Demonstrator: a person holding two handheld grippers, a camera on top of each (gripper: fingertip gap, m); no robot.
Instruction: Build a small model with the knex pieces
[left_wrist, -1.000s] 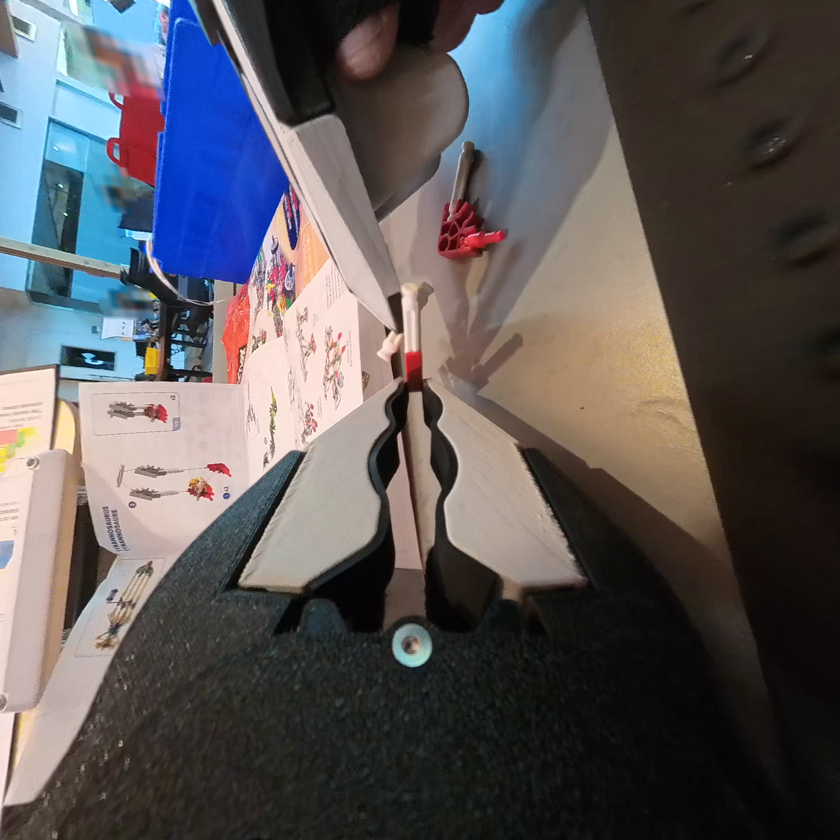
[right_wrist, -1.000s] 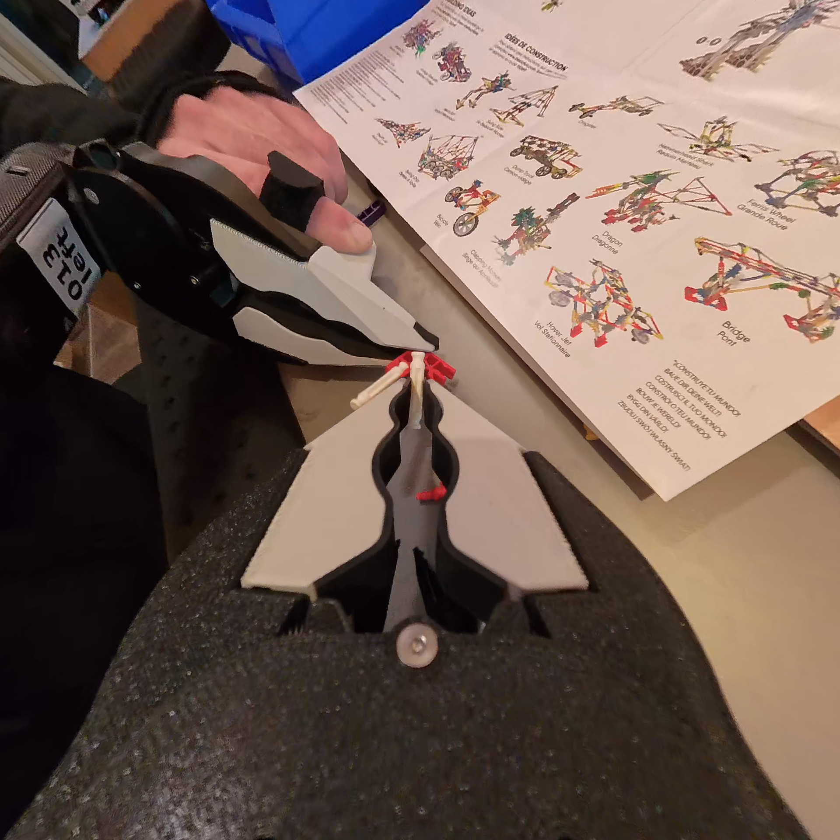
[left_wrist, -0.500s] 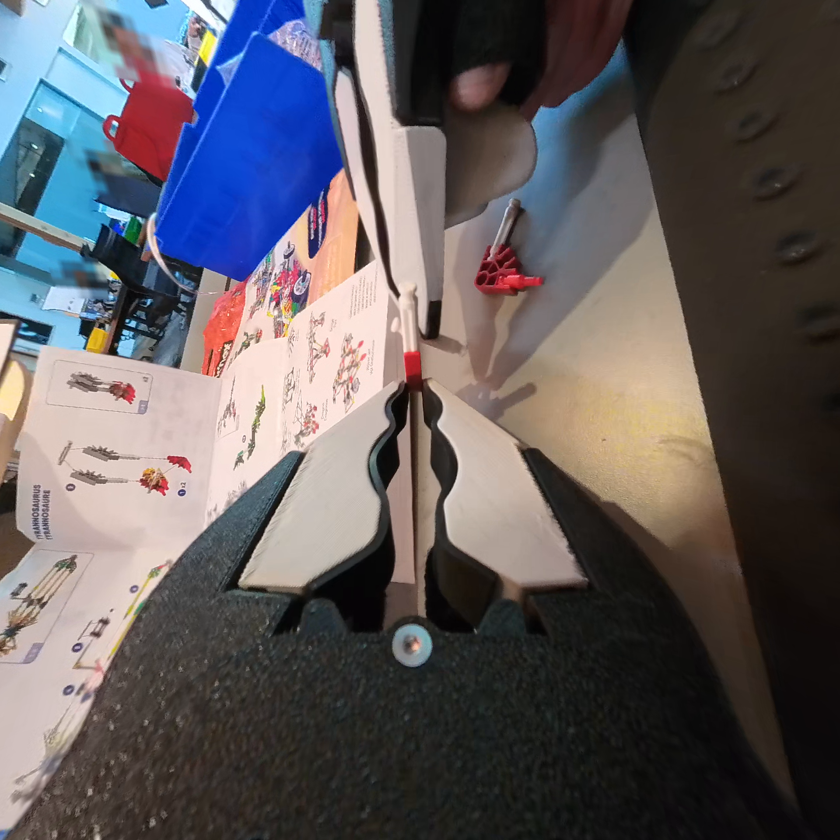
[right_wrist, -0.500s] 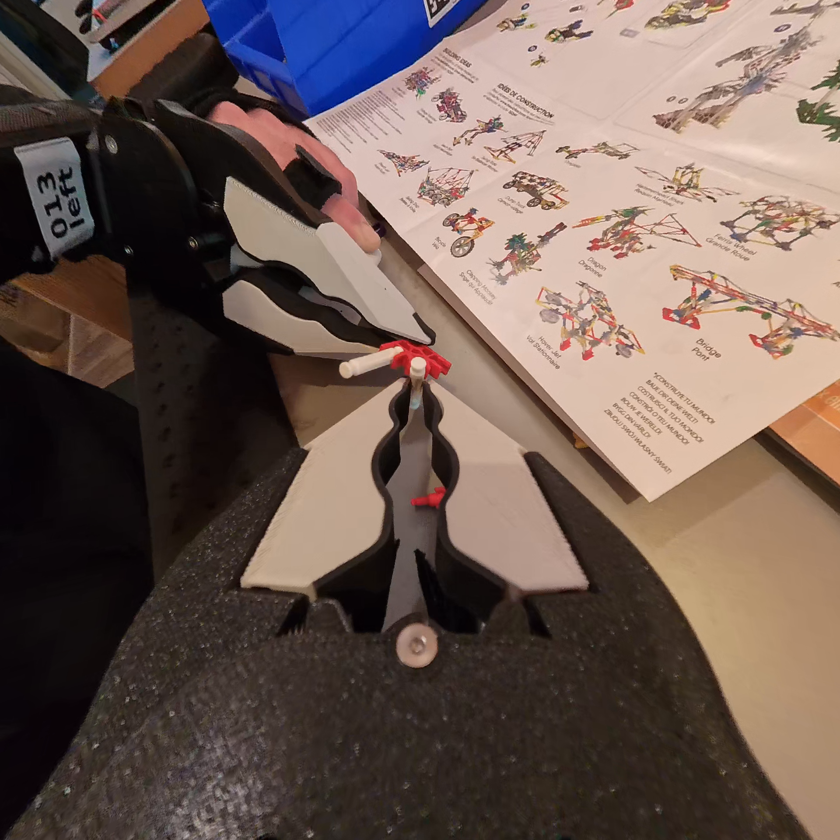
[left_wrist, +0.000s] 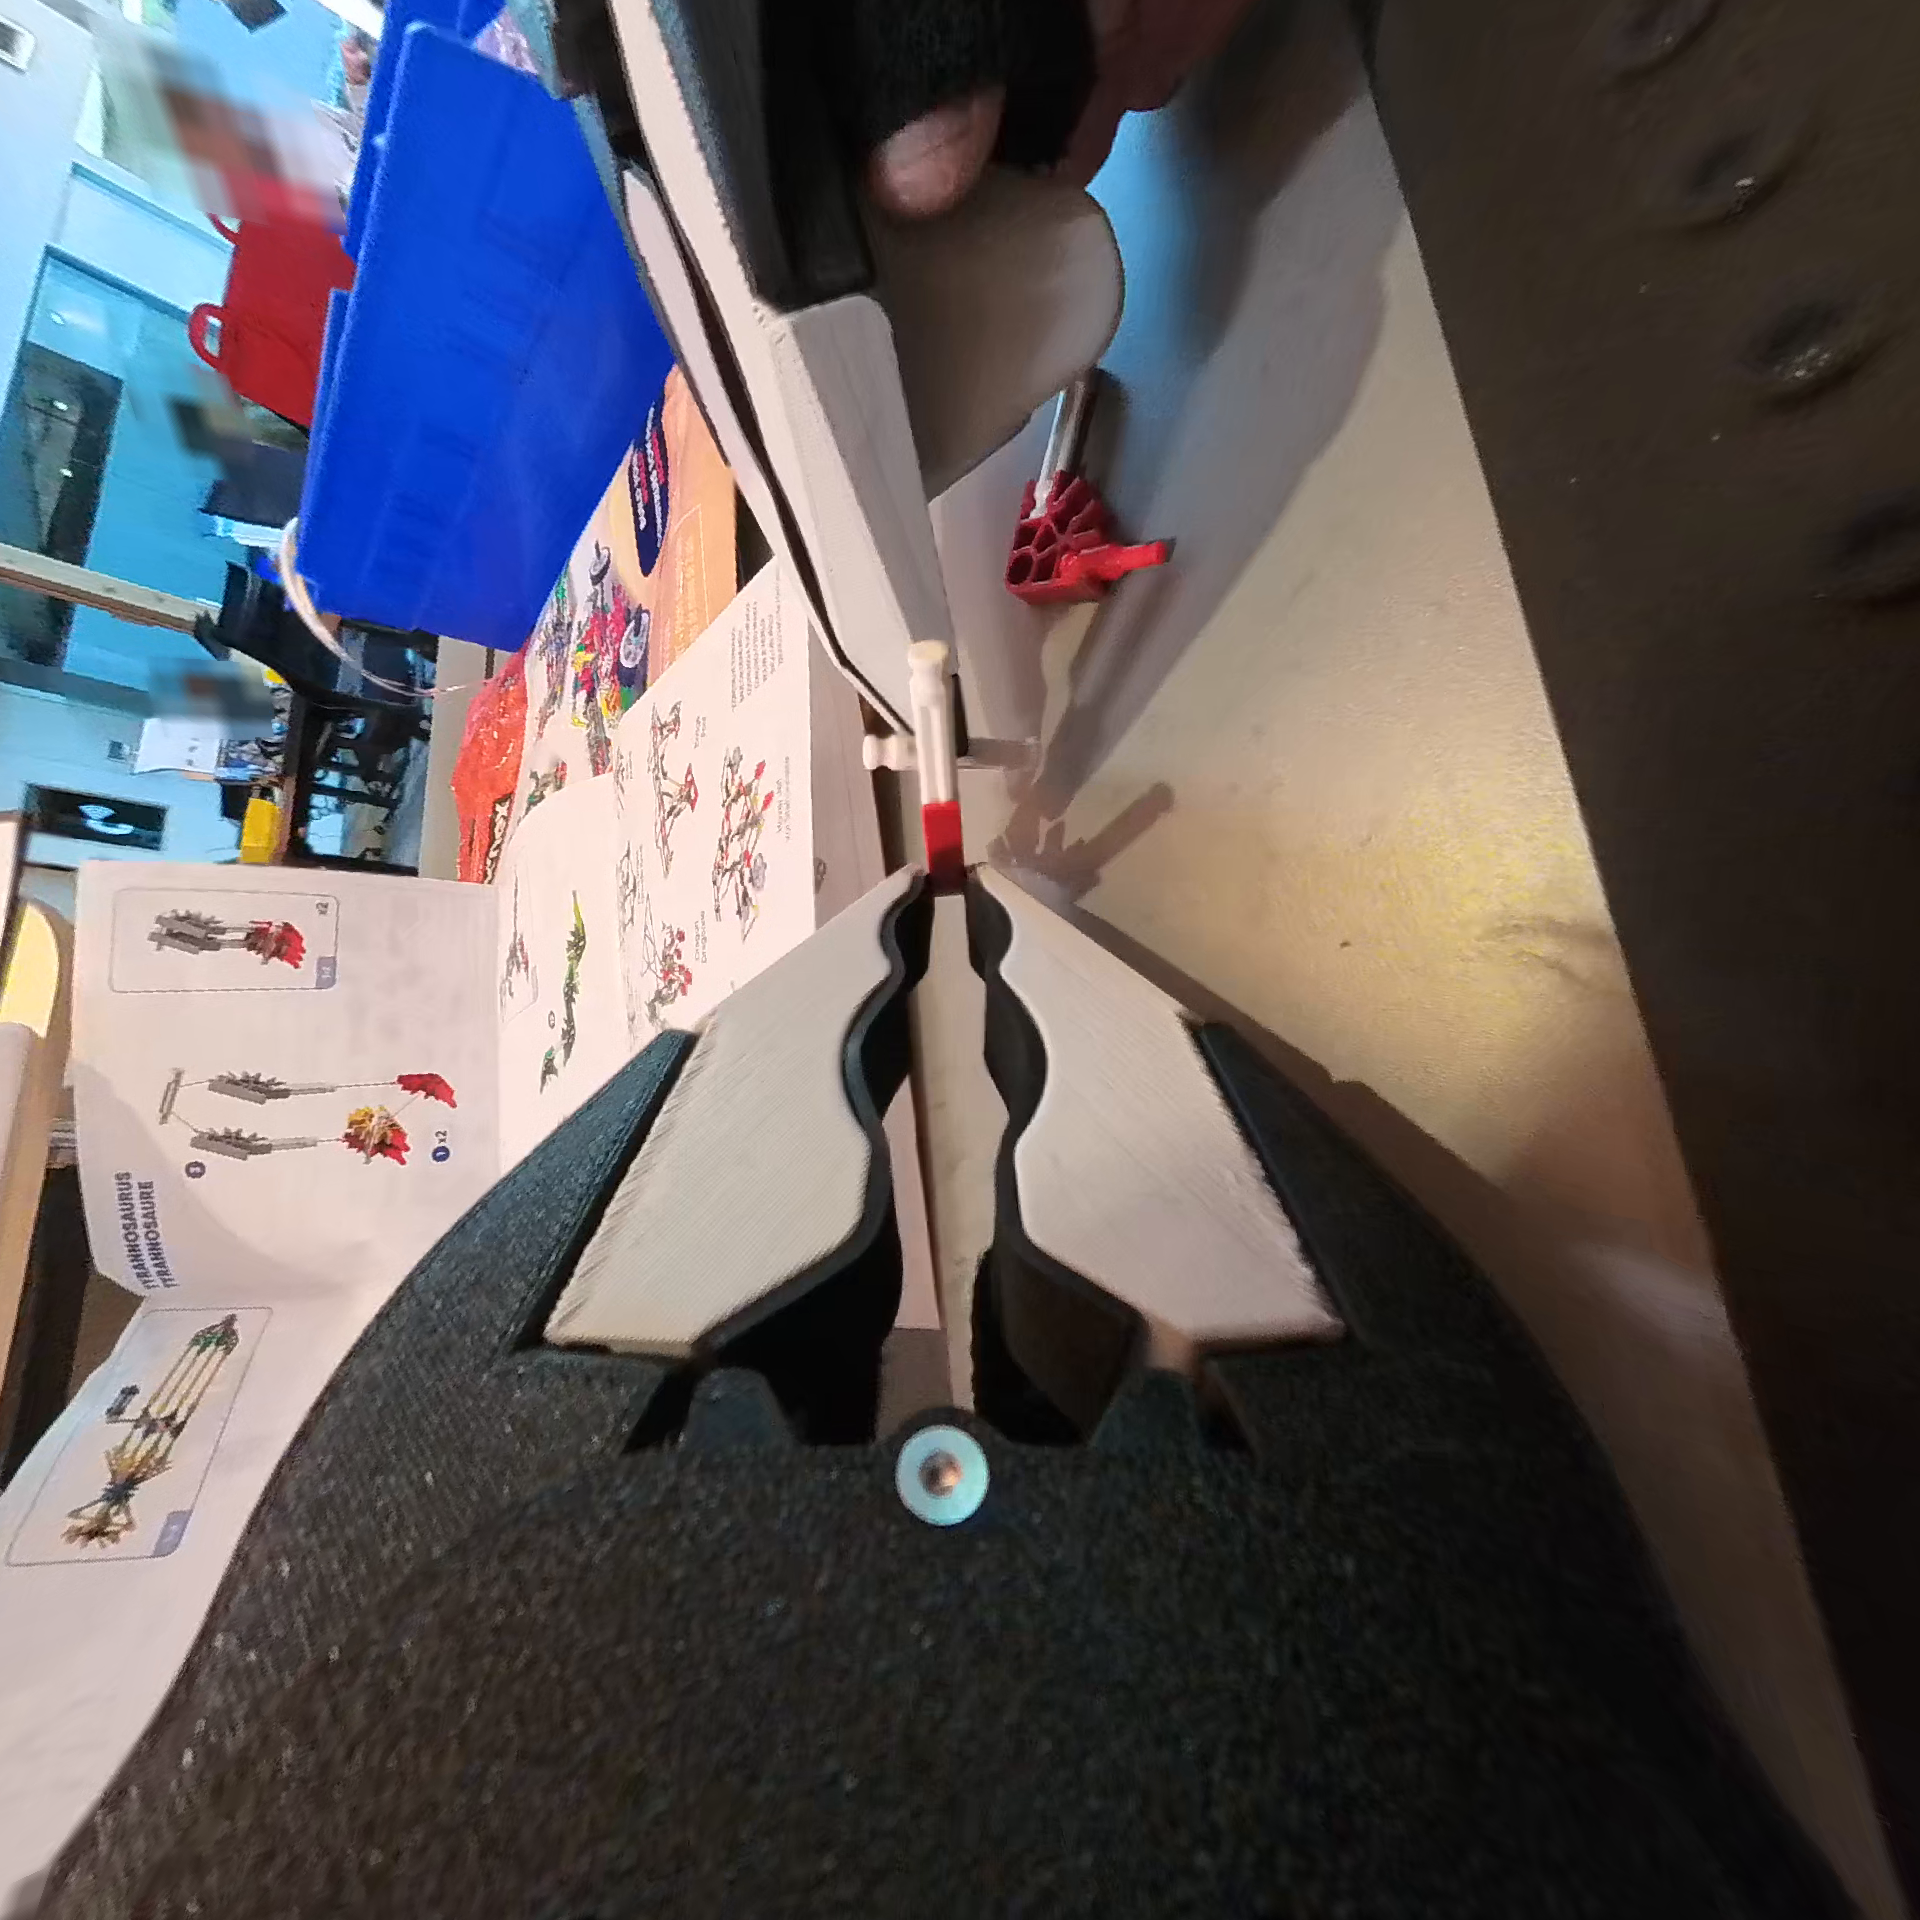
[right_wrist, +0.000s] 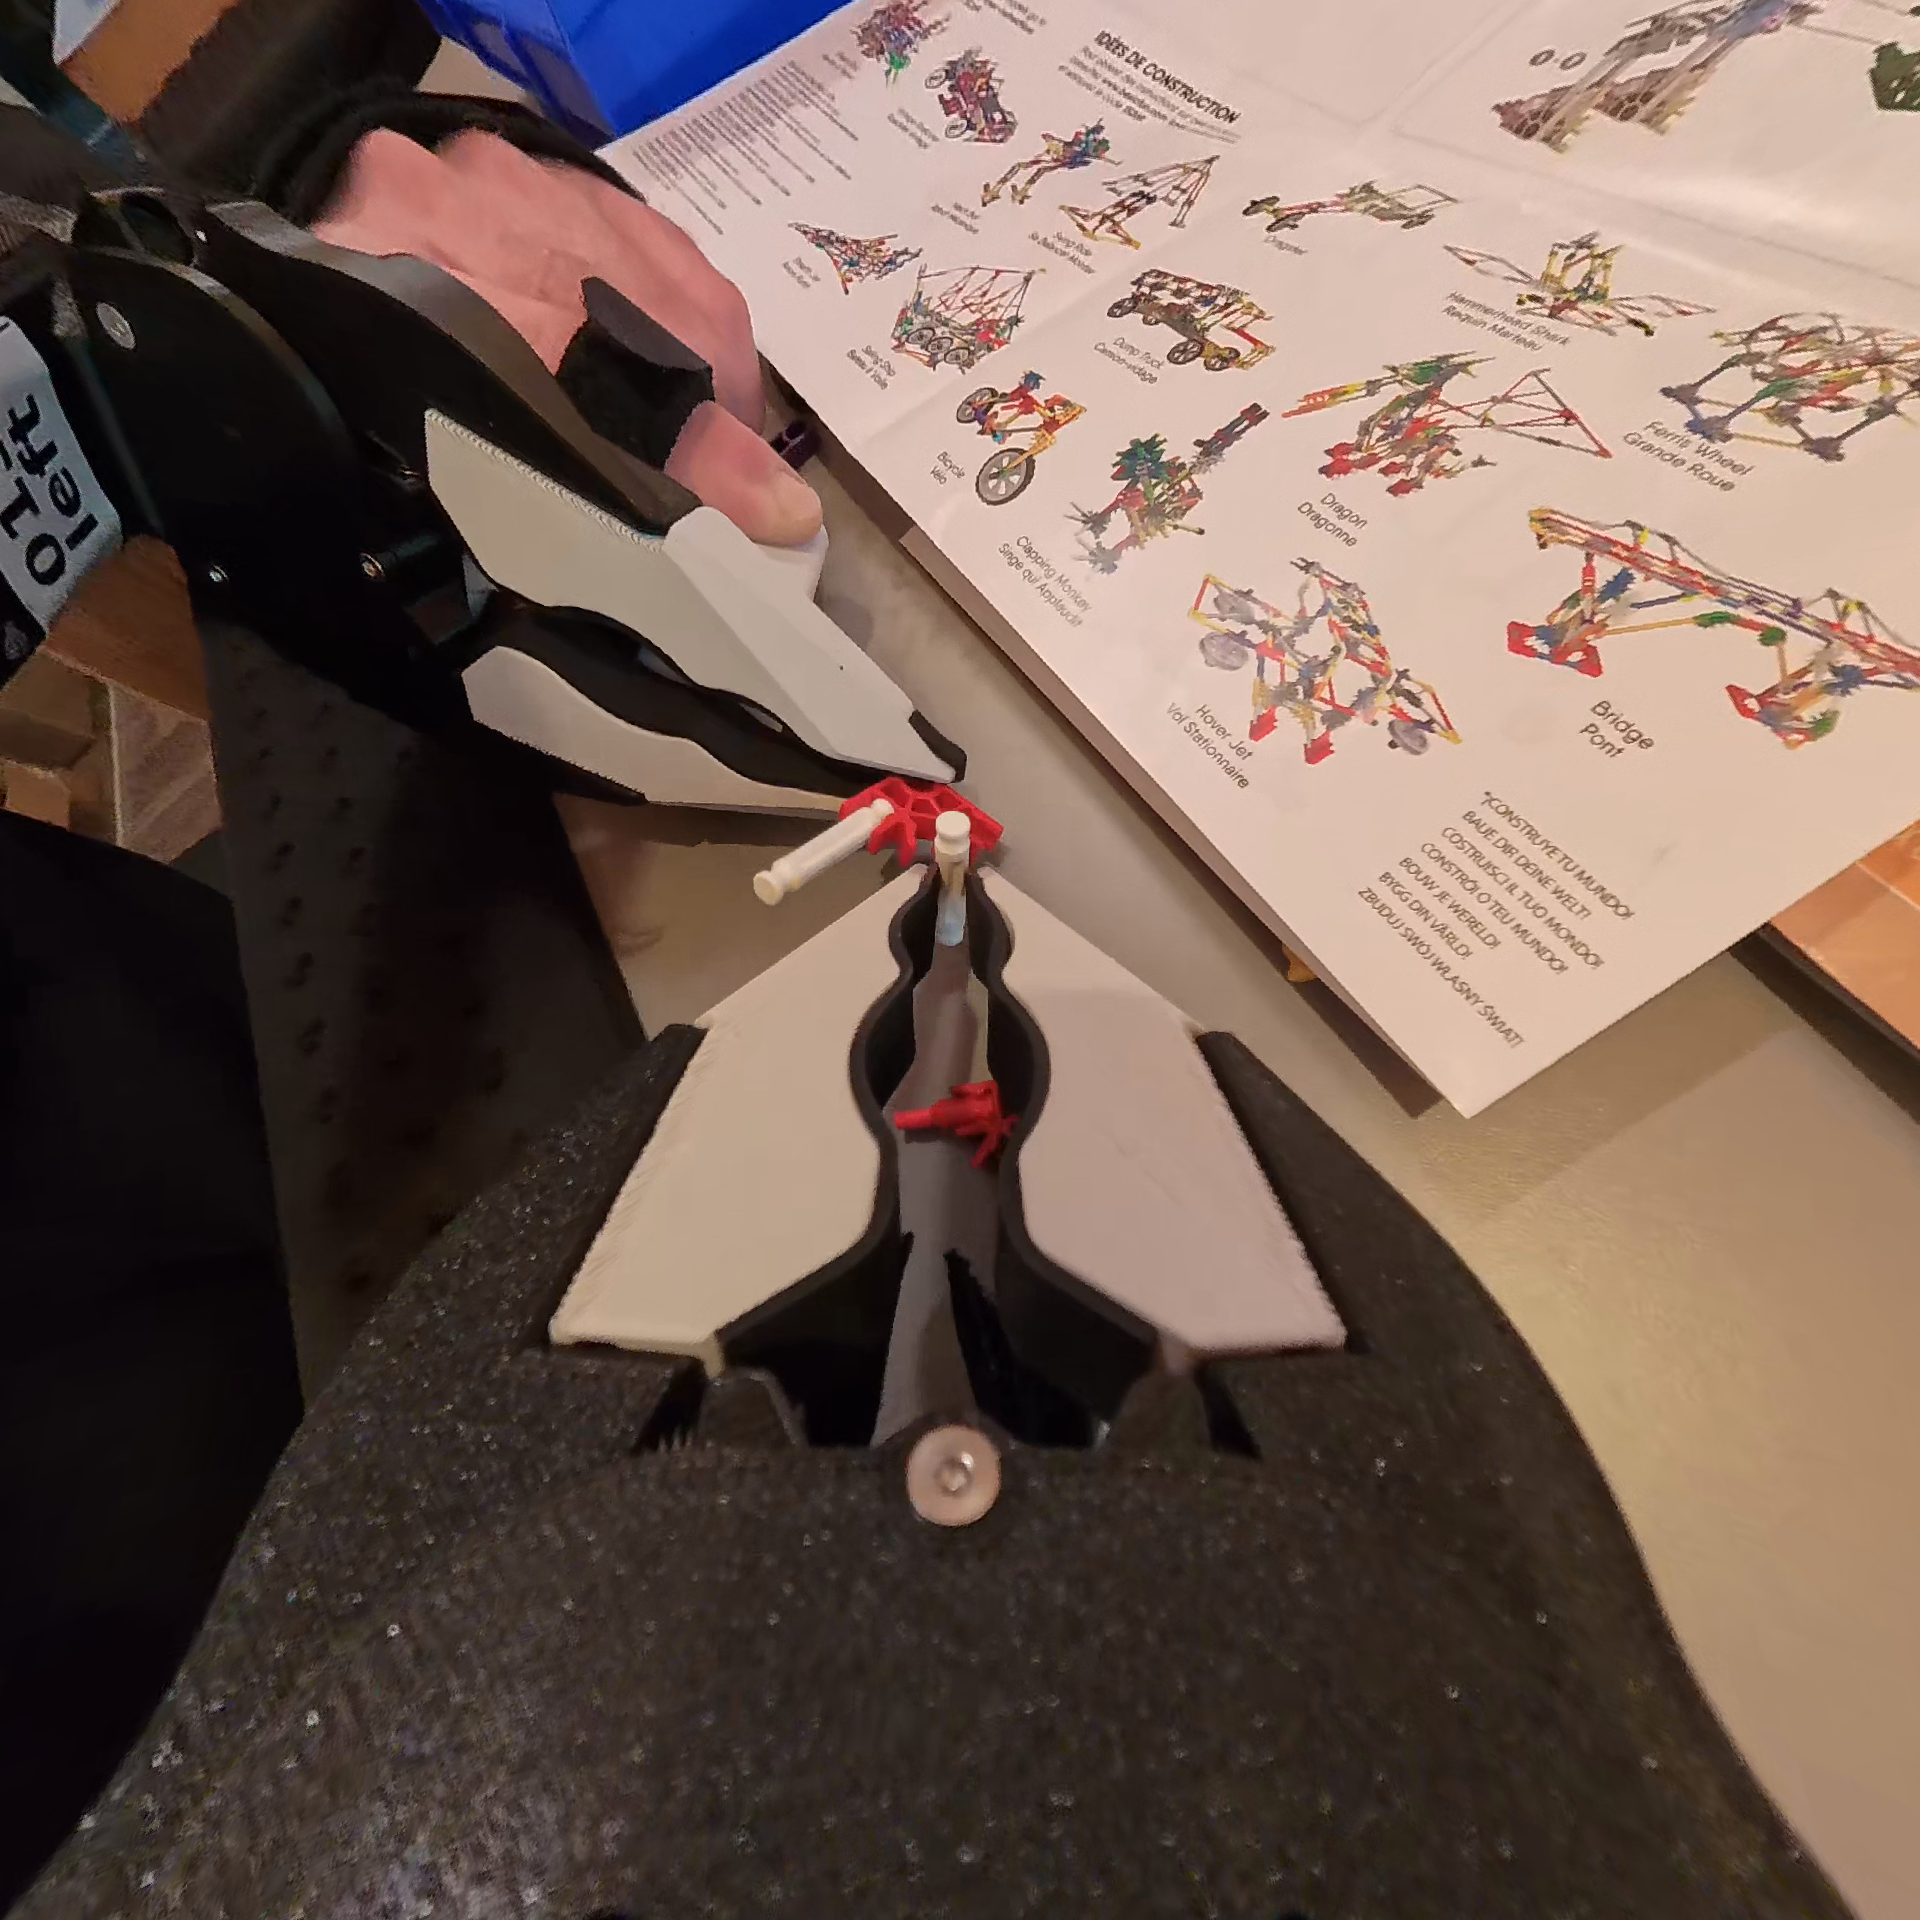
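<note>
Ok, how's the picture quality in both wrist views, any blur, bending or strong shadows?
Left wrist view: sharp around the red connector at the left gripper, soft and warped toward the edges, a warm light patch on the table. Right wrist view: crisp on the white rod, with the instruction sheet bowed by the wide lens.

Warm indoor light, soft shadows, wide-angle edge distortion, slight blur.

Glossy red plastic connector (right_wrist: 914, 816), smooth white plastic rod (right_wrist: 816, 857), matt paper instruction sheet (right_wrist: 1351, 416).
</note>
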